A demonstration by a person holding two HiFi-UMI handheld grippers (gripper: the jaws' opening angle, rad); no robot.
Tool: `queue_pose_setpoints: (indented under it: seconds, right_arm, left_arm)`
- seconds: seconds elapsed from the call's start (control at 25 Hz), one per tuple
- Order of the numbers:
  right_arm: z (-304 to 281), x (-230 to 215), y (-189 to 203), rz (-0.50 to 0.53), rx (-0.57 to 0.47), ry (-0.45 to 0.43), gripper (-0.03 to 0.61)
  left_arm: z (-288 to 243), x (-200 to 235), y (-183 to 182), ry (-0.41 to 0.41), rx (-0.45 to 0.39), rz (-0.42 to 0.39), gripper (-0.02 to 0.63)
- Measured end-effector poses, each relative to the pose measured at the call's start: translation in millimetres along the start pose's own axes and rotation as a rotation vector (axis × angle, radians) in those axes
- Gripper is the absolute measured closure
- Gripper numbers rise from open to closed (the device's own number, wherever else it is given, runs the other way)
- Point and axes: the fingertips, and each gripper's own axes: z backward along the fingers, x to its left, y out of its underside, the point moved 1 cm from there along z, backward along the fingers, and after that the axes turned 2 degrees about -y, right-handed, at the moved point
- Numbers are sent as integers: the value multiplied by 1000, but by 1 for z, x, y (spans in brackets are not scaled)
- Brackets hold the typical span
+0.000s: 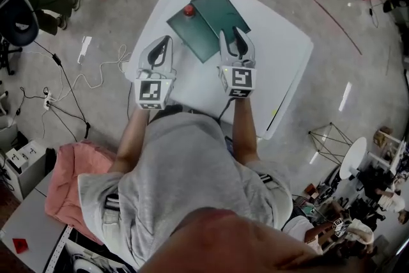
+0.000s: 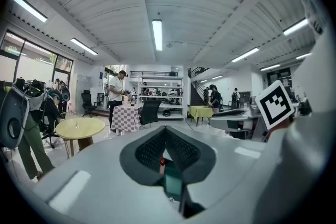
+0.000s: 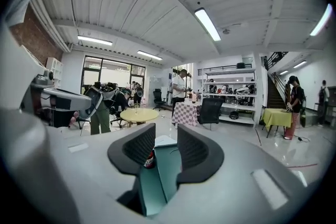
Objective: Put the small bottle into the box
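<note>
The left tool (image 1: 165,41), clenched empty, and the right tool (image 1: 231,32), released, are hovering at the box's (image 1: 214,13) near edge, likely lining up on the bottle (image 1: 188,10) standing at its far-left corner.

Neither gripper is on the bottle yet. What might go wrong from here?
1. The small bottle stands at the far corner of the green box, near the table edge; a clumsy touch may topple it off.
2. The left gripper looks shut, so it would bump rather than grasp; the right gripper is open.
</note>
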Motion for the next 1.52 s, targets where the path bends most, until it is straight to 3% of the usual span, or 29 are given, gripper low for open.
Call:
queue_pose_setpoints:
  seconds: [0.6, 1.12, 1.52]
  right_arm:
    - [92, -3, 16, -37, -37, 186, 497]
    - [128, 17, 22, -42, -48, 252, 572]
    - [138, 25, 26, -53, -44, 250, 575]
  left_arm:
    - [17, -50, -4, 166, -21, -49, 603]
    - [31, -69, 2, 248, -17, -49, 603]
    - [36, -75, 3, 263, -19, -48, 603]
